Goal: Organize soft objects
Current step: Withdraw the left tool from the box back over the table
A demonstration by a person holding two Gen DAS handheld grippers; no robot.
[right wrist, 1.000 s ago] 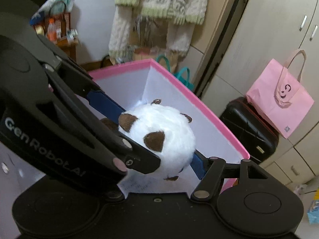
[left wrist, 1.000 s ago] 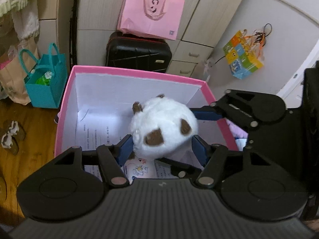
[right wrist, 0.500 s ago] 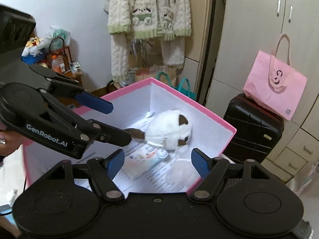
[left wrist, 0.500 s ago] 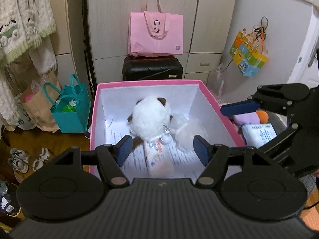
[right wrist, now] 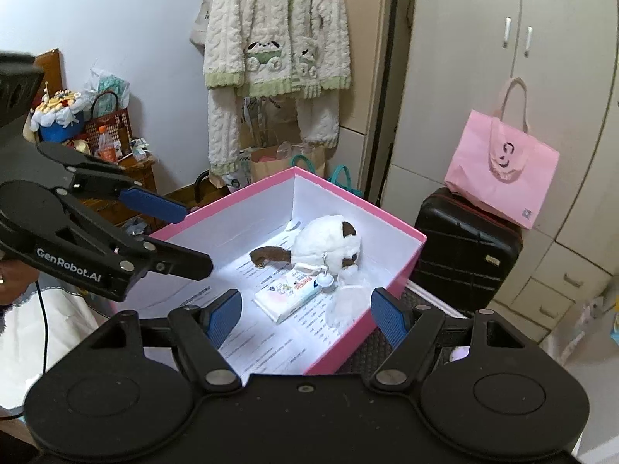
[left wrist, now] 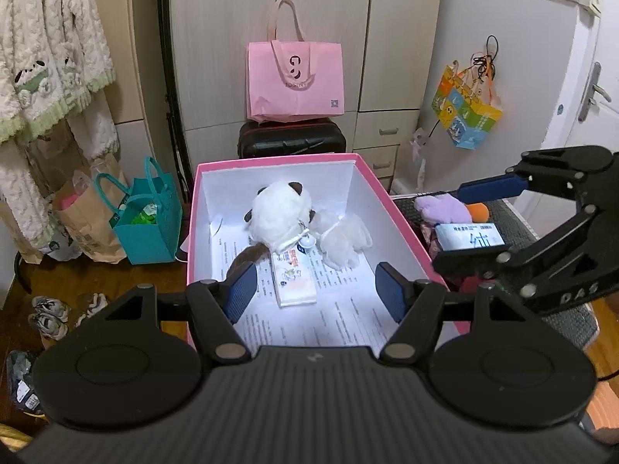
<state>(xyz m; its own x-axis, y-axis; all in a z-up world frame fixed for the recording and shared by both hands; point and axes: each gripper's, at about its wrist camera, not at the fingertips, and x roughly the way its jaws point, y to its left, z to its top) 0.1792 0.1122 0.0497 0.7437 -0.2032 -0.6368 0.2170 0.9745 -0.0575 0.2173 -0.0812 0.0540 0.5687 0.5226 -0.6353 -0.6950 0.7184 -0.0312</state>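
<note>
Left gripper [left wrist: 315, 290] agape, fluffy round plush [left wrist: 280, 218], pink box [left wrist: 390, 208]

- A lived-in bedroom at home: a built-in wardrobe [left wrist: 321, 38] and a knitted cardigan [right wrist: 276, 38] hanging up.
- A suitcase [left wrist: 291, 142], shopping bags [left wrist: 296, 77] and shoes [left wrist: 50, 311] on the wood floor.
</note>
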